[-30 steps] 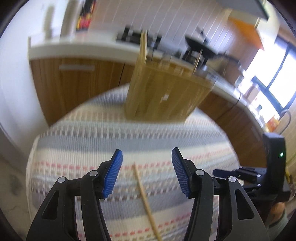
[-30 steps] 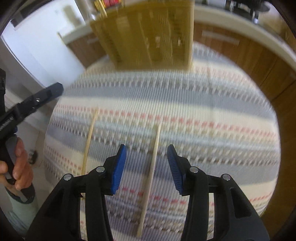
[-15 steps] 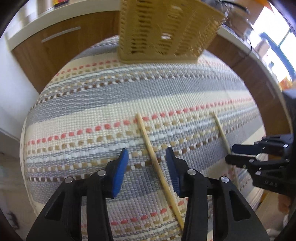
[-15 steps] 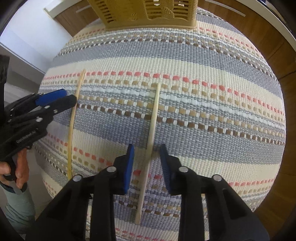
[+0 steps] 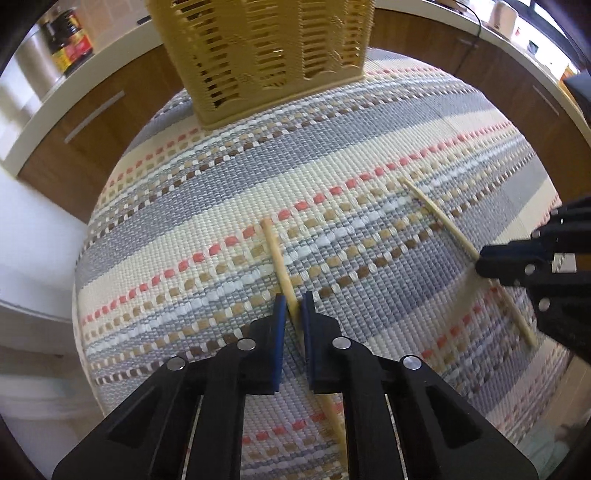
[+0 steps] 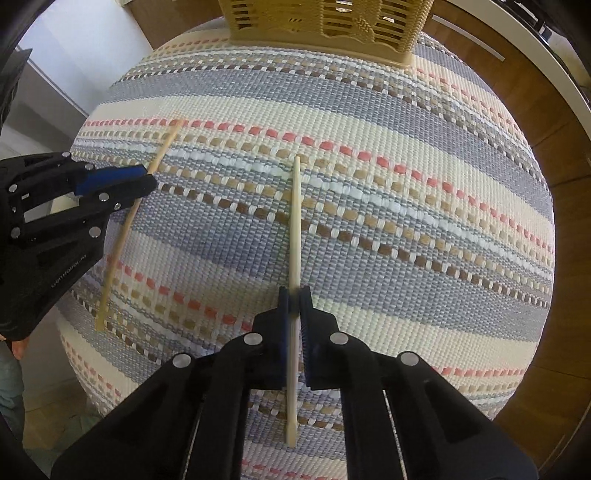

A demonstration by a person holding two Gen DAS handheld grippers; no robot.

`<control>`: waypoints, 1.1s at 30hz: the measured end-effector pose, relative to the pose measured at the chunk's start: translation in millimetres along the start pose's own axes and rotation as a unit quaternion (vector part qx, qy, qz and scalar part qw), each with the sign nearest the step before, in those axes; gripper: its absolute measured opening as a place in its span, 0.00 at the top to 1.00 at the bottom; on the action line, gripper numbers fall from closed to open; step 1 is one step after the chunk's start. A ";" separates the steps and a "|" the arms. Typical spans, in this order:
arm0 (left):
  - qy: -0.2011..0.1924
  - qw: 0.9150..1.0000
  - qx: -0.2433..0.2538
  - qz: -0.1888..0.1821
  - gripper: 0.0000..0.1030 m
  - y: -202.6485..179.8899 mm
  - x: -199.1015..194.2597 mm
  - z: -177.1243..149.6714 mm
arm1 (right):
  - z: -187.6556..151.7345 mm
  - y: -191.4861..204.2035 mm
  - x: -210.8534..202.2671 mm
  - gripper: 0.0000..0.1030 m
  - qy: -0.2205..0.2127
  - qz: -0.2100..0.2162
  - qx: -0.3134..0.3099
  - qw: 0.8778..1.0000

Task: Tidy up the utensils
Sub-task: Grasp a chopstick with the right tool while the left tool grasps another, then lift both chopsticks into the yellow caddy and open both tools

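Note:
Two wooden chopsticks lie on a striped woven mat [image 5: 221,192]. My left gripper [image 5: 293,306] is shut on the left chopstick [image 5: 277,254], low on the mat; the same gripper [image 6: 146,177] and chopstick [image 6: 122,236] show in the right wrist view. My right gripper [image 6: 294,297] is shut on the paler right chopstick [image 6: 296,221]; it also shows at the right edge of the left wrist view [image 5: 484,258], on its chopstick [image 5: 436,214]. A yellow slatted utensil basket [image 5: 266,51] stands at the mat's far edge, also in the right wrist view [image 6: 325,26].
The mat [image 6: 406,177] covers a small table. Brown wooden cabinets [image 5: 92,122] under a white counter run behind and around it. A dark bottle [image 5: 70,44] and a metal pot stand on the counter at the far left.
Both grippers have come down and forward onto the mat, and their jaws have closed from wide open onto a chopstick each. The basket has drawn nearer in both views.

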State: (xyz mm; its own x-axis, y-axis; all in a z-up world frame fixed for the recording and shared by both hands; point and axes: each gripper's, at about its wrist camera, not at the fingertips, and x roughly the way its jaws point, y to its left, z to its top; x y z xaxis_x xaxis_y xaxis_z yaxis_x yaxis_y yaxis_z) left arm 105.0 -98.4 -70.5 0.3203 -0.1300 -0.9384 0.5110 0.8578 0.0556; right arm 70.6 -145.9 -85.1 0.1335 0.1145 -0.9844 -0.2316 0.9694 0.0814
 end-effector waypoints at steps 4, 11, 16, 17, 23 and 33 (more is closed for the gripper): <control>0.007 1.000 -0.003 -0.022 0.96 7.9 -2.6 -3.3 | -2.1 -9.5 -2.8 0.96 -0.002 0.004 0.002 1.000; 0.030 0.999 0.016 -0.024 0.93 26.4 -3.9 -7.8 | 6.2 -40.3 -4.6 0.96 -0.013 0.015 0.016 1.000; 0.056 0.997 0.050 -0.014 0.90 12.1 2.4 4.5 | 5.2 -50.2 -11.6 0.96 -0.016 0.027 0.012 0.999; 0.059 0.997 0.053 -0.013 0.93 10.2 2.6 6.6 | 3.9 -52.4 -14.0 0.96 -0.018 0.029 0.011 0.999; 0.032 0.999 0.032 -0.019 0.96 16.4 -4.0 11.0 | 1.7 -65.6 -31.3 0.96 -0.044 0.056 0.014 0.997; -0.150 0.984 -0.035 -0.086 0.96 57.3 -87.5 14.5 | 8.1 -73.0 -97.8 0.96 -0.167 0.113 -0.021 0.979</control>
State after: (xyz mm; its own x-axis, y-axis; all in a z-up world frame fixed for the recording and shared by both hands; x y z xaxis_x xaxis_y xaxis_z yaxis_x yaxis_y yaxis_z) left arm 117.9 -45.1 19.7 0.4603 -0.4088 -0.7880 0.5251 0.8411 -0.1297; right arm 82.2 -226.1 6.5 0.3800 0.3964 -0.8358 -0.3301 0.9021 0.2777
